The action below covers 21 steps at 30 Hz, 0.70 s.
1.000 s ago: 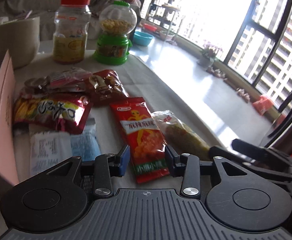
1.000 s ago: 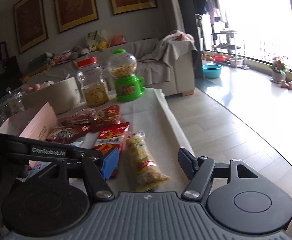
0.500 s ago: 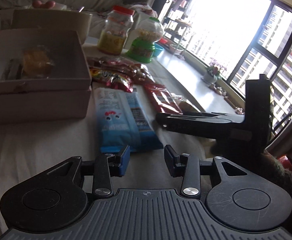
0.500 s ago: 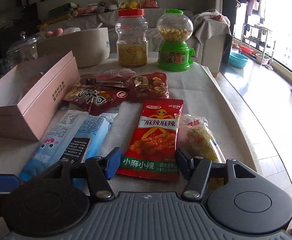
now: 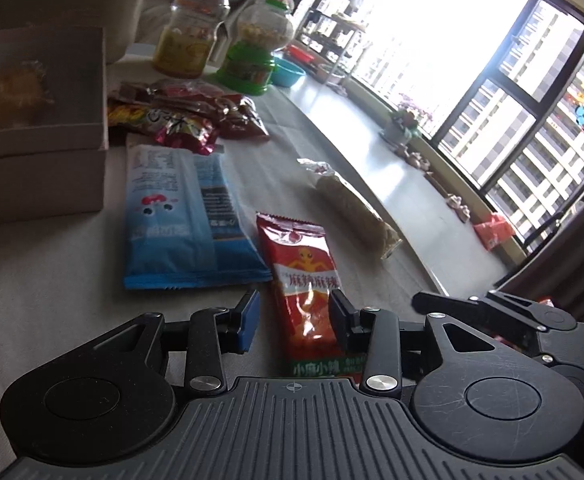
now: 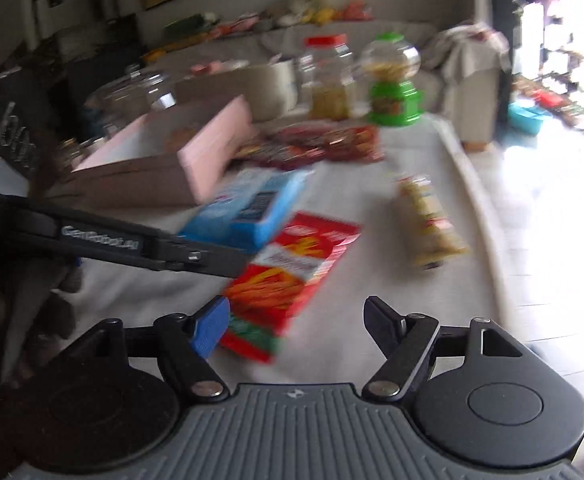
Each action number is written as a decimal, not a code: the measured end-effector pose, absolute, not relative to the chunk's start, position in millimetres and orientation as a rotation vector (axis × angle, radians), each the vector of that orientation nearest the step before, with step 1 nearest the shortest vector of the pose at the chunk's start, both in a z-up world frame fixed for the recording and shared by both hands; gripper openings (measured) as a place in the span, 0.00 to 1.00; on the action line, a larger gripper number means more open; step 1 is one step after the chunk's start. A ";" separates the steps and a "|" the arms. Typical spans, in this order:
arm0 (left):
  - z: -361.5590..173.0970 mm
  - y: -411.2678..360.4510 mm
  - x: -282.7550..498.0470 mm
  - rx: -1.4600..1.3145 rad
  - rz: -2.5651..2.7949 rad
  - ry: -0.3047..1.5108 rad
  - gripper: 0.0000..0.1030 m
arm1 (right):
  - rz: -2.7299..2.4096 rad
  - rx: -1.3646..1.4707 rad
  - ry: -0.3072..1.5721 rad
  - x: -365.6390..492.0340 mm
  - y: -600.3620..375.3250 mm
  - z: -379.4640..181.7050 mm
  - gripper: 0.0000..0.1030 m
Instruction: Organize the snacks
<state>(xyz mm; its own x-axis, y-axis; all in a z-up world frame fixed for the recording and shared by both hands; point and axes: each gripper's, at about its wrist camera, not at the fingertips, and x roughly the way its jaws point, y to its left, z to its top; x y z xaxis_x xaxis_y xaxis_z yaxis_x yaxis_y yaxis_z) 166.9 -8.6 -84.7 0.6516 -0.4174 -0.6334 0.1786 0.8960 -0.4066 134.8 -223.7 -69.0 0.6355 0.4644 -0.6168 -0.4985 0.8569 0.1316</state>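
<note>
A red chili snack packet [image 5: 304, 276] lies flat on the pale tablecloth, its near half between the fingers of my left gripper [image 5: 294, 318]. The pads stand a little off its edges, so that gripper is open. In the blurred right wrist view the same red packet [image 6: 292, 264] lies just ahead and left of my right gripper [image 6: 296, 322], whose jaws are opening with nothing gripped. A blue packet [image 5: 179, 216] lies left of the red one. A clear bag of yellow snacks [image 5: 356, 208] lies to the right, near the table edge.
An open pink box [image 5: 39, 128] holding a wrapped yellow snack stands at the left. Behind it are a cream bowl [image 5: 63, 12], a red-lidded jar [image 5: 189, 28], a green candy dispenser [image 5: 257, 48] and several red packets [image 5: 179, 116]. The table edge drops to the floor [image 5: 412, 184] on the right.
My left gripper has shifted from the blue packet to straddle the red packet. My right gripper's jaws have widened and swung off the red packet, which now lies to its left.
</note>
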 end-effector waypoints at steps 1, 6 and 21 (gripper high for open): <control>-84.5 -15.1 172.9 -0.296 -0.342 0.800 0.41 | 0.509 -0.039 0.684 138.1 -229.9 -70.0 0.73; -77.7 -52.9 175.5 -0.099 -0.304 0.751 0.42 | 0.398 0.070 0.680 151.0 -255.4 -82.1 0.73; -90.0 -110.5 156.9 0.199 -0.410 0.799 0.83 | 0.258 0.286 0.649 156.0 -302.0 -103.8 0.73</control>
